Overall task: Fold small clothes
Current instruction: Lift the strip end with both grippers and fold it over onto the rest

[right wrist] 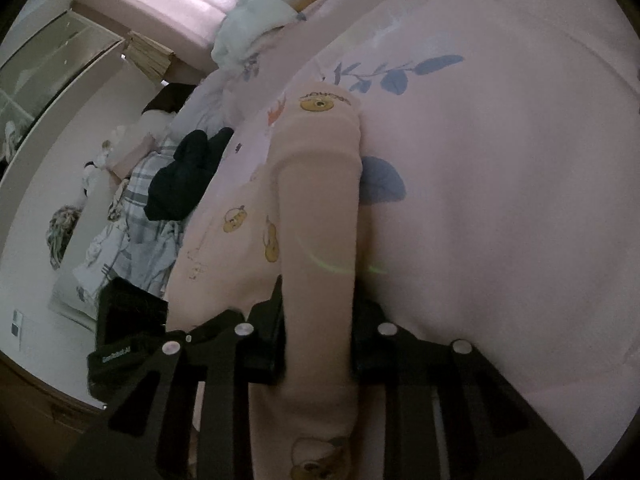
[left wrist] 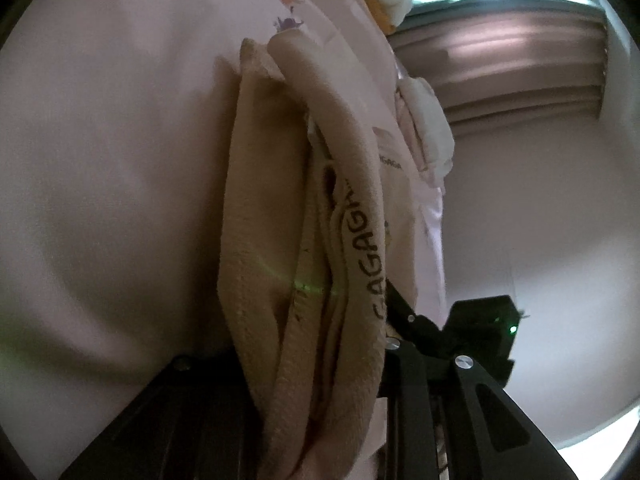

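Left wrist view first: my left gripper (left wrist: 360, 344) is clamped on the beige garment (left wrist: 320, 240), its bunched waistband with the printed lettering pinched between the jaws. The cloth runs straight away from me, long axis in line with the gripper, toward the top of the view, lying on the pink bedsheet (left wrist: 100, 160). The left jaw is mostly hidden under the fabric, so I go by the bunching at the grip.

Right wrist view now: my right gripper (right wrist: 318, 336) is closed on a folded band of the pink garment (right wrist: 320, 208), the one with the little bear prints. Black jaws press on both sides of it. Again the band stretches directly ahead of the gripper, along its pointing line, ending near a bear motif, and rests on the flowered bedsheet (right wrist: 500, 200). A dark bundle (right wrist: 184, 176) sits well apart to the left.

So both hands hold cloth lengthwise; I judge the next fold must carry each held end forward along that axis.
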Demonstrator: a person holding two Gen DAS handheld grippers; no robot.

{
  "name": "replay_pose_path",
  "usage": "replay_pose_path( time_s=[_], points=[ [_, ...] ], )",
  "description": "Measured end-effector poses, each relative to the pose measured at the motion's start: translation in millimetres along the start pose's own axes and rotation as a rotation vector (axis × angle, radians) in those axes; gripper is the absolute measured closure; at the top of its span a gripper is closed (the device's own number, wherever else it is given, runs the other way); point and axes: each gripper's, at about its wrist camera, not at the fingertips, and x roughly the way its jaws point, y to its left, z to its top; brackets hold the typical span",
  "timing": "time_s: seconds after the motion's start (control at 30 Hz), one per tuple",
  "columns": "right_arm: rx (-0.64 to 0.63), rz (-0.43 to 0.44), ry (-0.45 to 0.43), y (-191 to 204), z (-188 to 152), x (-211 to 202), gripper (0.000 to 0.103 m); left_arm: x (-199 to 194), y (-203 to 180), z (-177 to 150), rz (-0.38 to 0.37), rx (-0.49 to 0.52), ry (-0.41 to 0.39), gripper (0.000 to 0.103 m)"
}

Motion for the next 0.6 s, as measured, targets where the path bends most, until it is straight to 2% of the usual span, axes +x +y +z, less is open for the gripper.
replay_pose_path(
  time_s=[0.23,0.43,0.6],
  points=[
    [0.000,0.003,-0.003,-5,4,1,0.080,6,0,5,0.019,0.020,-0.011,0.078],
    [0.003,0.011,-0.007,-10,2,-2,0.081,10,-10,2,0.089,0.084,-0.043,0.078],
    [-0.001,0.006,-0.011,-11,0,-4,0.081,12,-9,3,0.084,0.075,-0.037,0.078]
  ],
)
